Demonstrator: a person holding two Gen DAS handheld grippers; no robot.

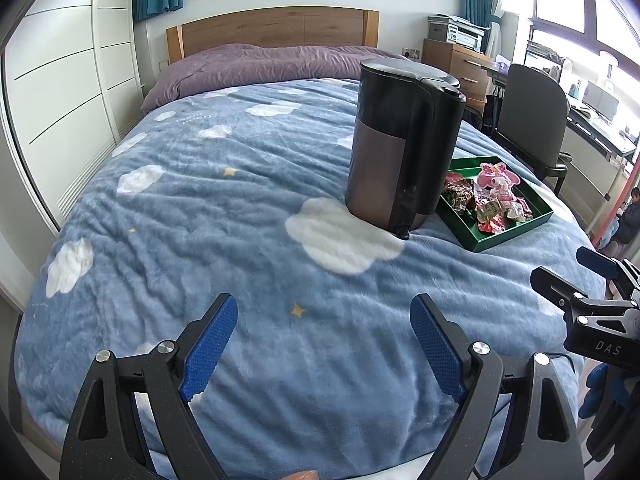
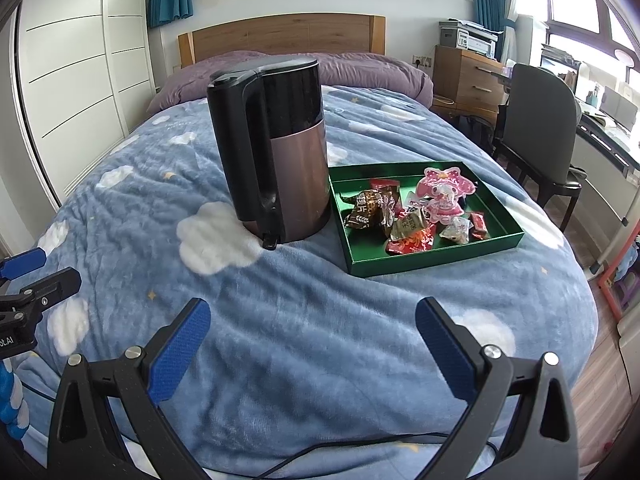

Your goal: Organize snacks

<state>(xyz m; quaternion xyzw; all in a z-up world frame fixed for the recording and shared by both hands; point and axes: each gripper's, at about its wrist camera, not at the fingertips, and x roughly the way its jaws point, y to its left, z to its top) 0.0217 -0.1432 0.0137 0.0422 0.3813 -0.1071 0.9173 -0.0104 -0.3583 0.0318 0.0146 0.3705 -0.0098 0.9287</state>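
Both tools, left tool (image 1: 324,344) and right tool (image 2: 313,348), gape wide and empty over the bed's near edge; beyond, a kettle (image 2: 276,152) stands just beside the green tray (image 2: 436,258) of snacks (image 2: 404,216) (wrapped sweets)

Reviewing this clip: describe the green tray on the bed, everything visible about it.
The green tray is a shallow rectangular box, seemingly card, with low walls. It lies flat on the blue cloud blanket, right of the kettle and very close to it. It holds loose wrapped snacks and a pink cartoon packet. No gripper touches it.
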